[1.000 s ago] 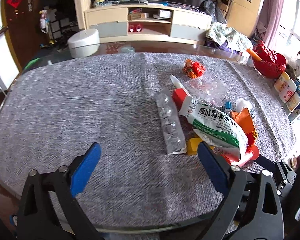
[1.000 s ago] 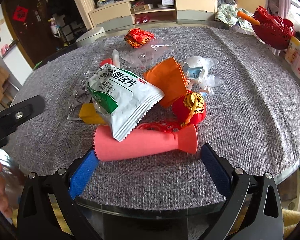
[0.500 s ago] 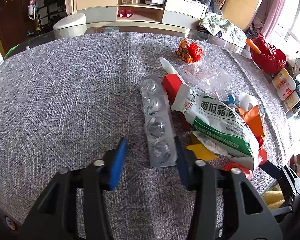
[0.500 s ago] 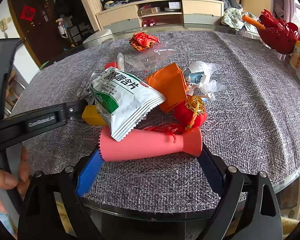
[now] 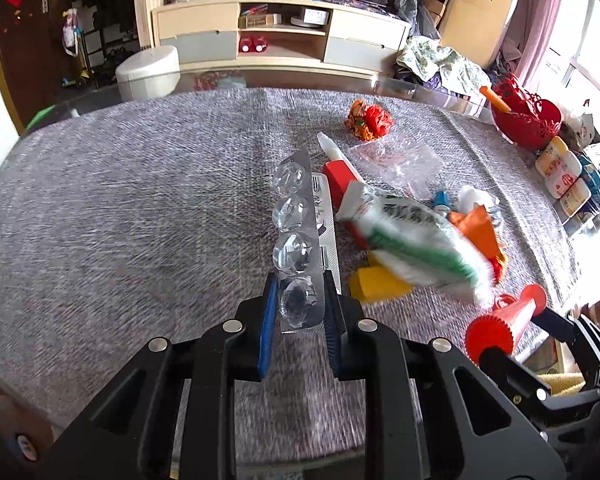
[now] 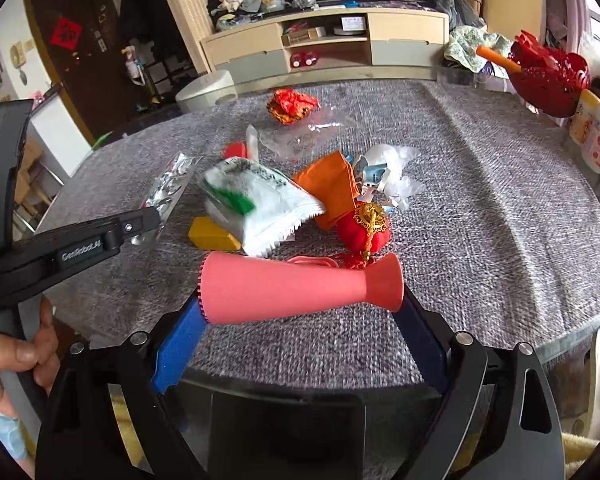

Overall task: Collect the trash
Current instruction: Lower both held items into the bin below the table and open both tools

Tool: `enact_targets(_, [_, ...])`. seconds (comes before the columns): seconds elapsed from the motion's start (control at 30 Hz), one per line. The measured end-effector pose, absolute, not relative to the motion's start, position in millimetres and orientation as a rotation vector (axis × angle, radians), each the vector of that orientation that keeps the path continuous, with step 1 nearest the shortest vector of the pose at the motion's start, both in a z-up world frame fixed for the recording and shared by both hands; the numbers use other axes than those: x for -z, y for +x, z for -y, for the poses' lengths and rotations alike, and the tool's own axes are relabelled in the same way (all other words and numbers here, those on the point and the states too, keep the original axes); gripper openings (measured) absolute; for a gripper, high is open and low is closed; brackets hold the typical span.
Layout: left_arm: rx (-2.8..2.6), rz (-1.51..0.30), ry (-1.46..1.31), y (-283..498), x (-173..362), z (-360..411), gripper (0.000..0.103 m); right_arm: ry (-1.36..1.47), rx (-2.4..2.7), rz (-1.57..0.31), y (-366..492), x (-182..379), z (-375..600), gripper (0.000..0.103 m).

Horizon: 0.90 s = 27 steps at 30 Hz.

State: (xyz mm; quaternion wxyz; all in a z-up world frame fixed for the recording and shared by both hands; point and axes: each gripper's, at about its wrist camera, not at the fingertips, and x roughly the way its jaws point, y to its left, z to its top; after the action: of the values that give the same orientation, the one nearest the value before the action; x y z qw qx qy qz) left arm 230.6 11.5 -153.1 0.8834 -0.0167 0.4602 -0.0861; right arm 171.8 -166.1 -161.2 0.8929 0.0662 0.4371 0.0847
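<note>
A clear blister pack [image 5: 296, 216] stands tipped up on edge above the grey tablecloth [image 5: 120, 208]. Its near end is pinched between the blue pads of my left gripper [image 5: 299, 280], whose jaws are closing. My right gripper [image 6: 300, 300] holds a pink tube [image 6: 292, 288] lengthwise between its wide-set pads, lifted off the cloth. Behind it lies a heap of trash: a white-green packet [image 6: 256, 204], orange paper [image 6: 332, 188], a red ornament [image 6: 364, 228] and a yellow piece [image 6: 212, 236]. Farther back are a clear plastic bag [image 5: 396, 164] and a crumpled red wrapper [image 5: 368, 120].
A red basket [image 5: 524, 120] and small bottles [image 5: 560, 168] stand at the table's right edge. The glass table rim [image 6: 580, 332] runs close under my right gripper. A person's hand [image 6: 24, 352] grips the left tool at lower left.
My left gripper went forward, narrowed around the blister pack and tipped it up. My right gripper took the pink tube by its ends and raised it. The white-green packet shifted.
</note>
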Motion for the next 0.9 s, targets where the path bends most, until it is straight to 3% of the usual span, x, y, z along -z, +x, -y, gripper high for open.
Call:
enact_targets(0.53, [0.178, -0.895, -0.045, 115.2, 109.7, -17.0, 0.02, 0.104, -0.192, -0.863, 98.1, 131.7, 172.4, 0.091])
enact_targets(0.9, [0.247, -1.02, -0.046, 39.9, 154.6, -0.6, 0.02, 0.118, -0.221, -0.965, 46.2, 167.4, 178.0, 0.091])
